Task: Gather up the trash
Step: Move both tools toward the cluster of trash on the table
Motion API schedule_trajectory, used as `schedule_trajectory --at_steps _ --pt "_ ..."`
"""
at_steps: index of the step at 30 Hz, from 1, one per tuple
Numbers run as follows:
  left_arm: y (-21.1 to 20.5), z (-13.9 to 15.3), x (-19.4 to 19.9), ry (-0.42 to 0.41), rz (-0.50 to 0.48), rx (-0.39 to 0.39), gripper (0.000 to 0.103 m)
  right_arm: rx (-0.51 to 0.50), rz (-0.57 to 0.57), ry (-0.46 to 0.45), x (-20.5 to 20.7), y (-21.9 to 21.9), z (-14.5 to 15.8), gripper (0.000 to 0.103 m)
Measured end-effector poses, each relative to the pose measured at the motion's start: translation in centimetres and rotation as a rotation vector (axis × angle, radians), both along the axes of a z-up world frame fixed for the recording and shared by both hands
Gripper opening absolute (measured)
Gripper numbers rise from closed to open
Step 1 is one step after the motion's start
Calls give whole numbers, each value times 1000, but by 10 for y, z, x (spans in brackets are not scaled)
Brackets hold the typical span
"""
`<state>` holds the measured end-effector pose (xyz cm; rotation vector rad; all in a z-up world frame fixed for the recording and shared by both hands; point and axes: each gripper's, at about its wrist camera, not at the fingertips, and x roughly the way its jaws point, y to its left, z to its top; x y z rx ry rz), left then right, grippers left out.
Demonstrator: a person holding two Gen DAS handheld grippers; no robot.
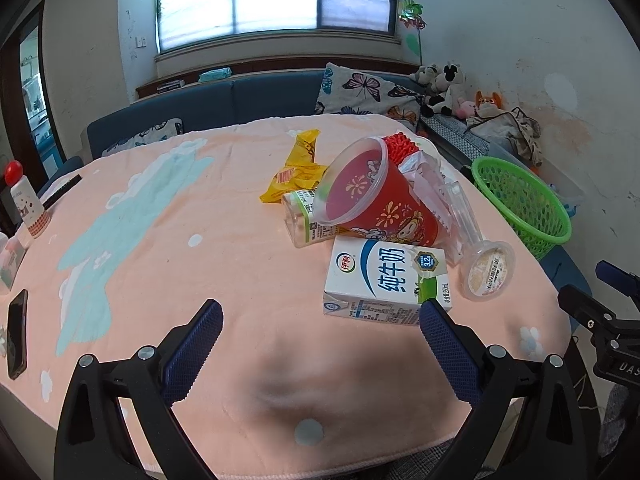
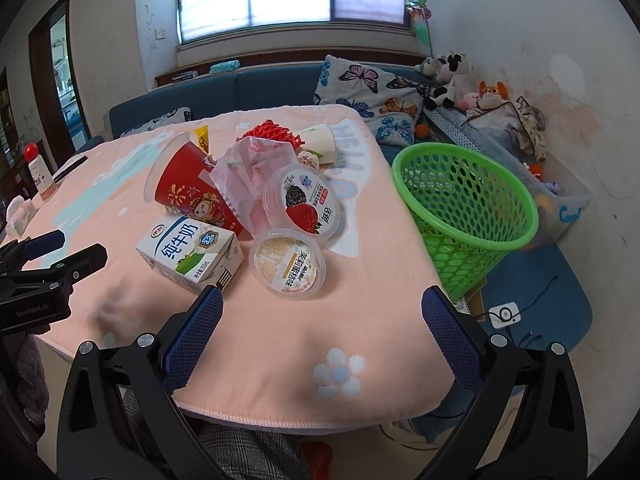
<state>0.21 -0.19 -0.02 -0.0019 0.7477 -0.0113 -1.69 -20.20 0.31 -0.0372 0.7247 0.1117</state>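
Left gripper (image 1: 320, 312) is hovering low over the near edge of the pink tablecloth (image 1: 168, 216), jaws spread wide, gripping nothing. Right gripper (image 2: 322, 300) is doing the same at the table's near right corner, jaws also wide and empty; its right finger is hanging past the cloth edge.

Trash pile is sitting mid-table just ahead of both. Nearest: white milk carton (image 1: 386, 280) lying flat, its near corner just beside the left gripper's right fingertip. Beside it to the right, a clear yogurt cup (image 2: 288, 264) is lying tipped with its lid facing the camera. A second lidded cup with a berry label (image 2: 306, 202) is leaning behind it. Red plastic cup (image 1: 372, 200) is lying on its side, resting on the carton and a clear bottle (image 1: 302, 218). Crumpled clear wrapper (image 2: 244, 168), yellow wrapper (image 1: 298, 168), red foam net (image 2: 272, 132) and white paper cup (image 2: 320, 142) are lying farther back.

Green basket (image 2: 468, 208) is standing off the table's right edge, tilted, near the pile.
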Motion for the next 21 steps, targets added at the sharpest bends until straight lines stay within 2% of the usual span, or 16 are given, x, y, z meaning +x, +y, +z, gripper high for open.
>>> schedule_trajectory --at_steps 21 --pt "5 5 5 -14 -5 -3 95 2 3 -6 4 0 4 99"
